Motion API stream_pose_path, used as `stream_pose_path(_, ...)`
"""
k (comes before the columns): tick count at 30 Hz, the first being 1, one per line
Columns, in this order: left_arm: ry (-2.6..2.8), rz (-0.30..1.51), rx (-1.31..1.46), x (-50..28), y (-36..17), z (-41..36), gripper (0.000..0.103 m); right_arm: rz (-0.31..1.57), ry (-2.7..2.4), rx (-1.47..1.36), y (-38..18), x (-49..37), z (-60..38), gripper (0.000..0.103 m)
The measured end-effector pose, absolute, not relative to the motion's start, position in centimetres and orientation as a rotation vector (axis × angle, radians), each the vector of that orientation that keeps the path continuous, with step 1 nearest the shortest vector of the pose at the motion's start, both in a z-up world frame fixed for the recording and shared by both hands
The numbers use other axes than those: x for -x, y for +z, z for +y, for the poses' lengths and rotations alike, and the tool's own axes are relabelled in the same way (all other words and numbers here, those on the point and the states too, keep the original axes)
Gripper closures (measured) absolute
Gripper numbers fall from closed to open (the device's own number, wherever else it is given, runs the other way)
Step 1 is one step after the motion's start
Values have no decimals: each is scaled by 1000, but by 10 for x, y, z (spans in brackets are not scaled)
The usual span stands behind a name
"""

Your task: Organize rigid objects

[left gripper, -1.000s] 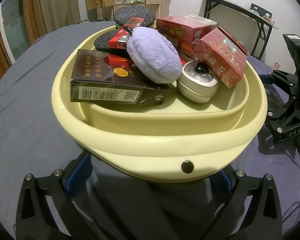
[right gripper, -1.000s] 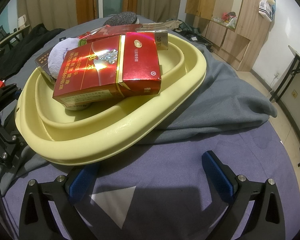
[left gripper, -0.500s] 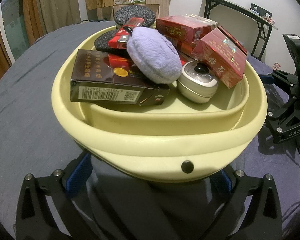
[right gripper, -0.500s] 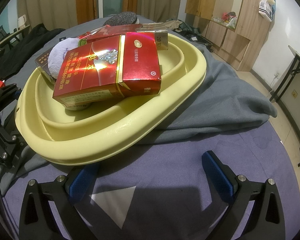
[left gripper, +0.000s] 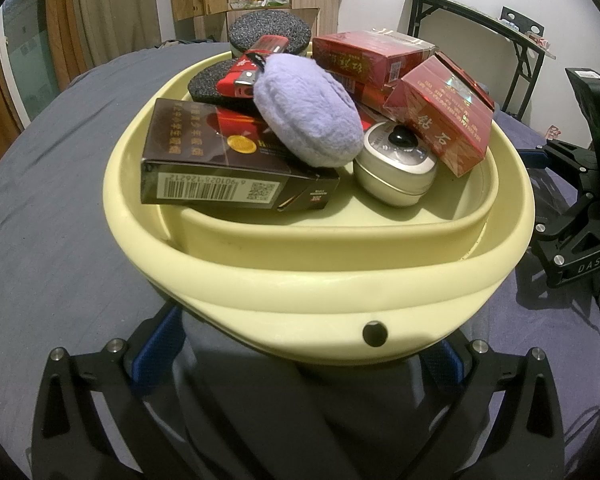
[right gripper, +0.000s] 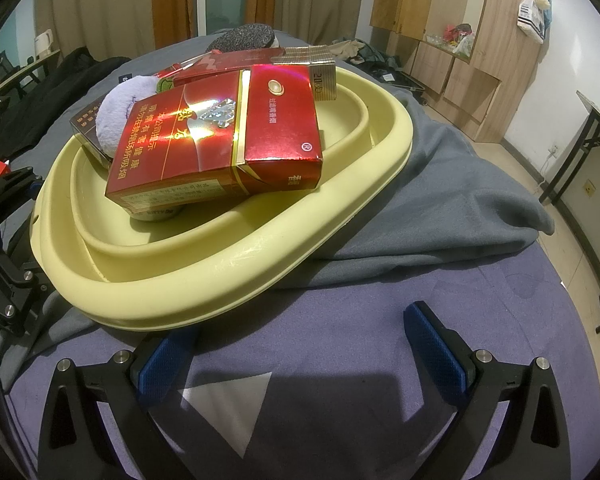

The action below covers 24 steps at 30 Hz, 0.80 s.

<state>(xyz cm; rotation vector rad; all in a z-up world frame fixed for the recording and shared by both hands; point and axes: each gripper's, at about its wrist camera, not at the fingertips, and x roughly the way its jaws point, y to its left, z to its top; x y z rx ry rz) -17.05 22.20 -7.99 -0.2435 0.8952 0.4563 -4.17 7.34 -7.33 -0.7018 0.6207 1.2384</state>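
**Basin loaded, both grippers standing off**

Bedding first: grey blanket (right gripper: pixel 452 200) lies over a purple sheet (right gripper: pixel 340 320) and carries everything else.

Yellow basin (left gripper: pixel 300 280) sits on the blanket, tilted slightly, piled with items.

Left gripper (left gripper: pixel 300 364) sits low at the basin's near wall. Its blue pads (left gripper: pixel 156 350) are spread wide, one each side under the rim, gripping nothing. Whether they touch the basin cannot be told.

Right gripper (right gripper: pixel 304 354) hovers over the purple sheet, just short of the basin's edge. Fingers are wide apart and empty.

Contents, large to small:
- Dark brown box (left gripper: pixel 228 160) lies flat at the basin's left front, barcode side facing the left camera.
- Red cigarette pack (right gripper: pixel 220 140) leans tilted on the right side, over the tin.
- Second red carton (left gripper: pixel 368 60) sits behind it at the back.
- Lilac plush puff (left gripper: pixel 308 116) rests in the middle on the brown box.
- Round silver tin (left gripper: pixel 396 168) stands on the basin floor, beside the puff.
- Dark speckled pad (left gripper: pixel 208 84) lies at rear left.
- Red lighter (left gripper: pixel 252 68) rests on that pad, against the puff.

A second speckled disc (left gripper: pixel 270 34) sits behind the basin's far rim.
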Motion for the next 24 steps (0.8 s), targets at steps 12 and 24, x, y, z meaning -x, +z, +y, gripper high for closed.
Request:
stream_pose_path(12,456,895,244,171,-80,222,0,622,1239,701,-74,42,74,0)
stream_pose_path(24,456,895,244,170,-80,222,0,622,1238,701,-73,44,74,0)
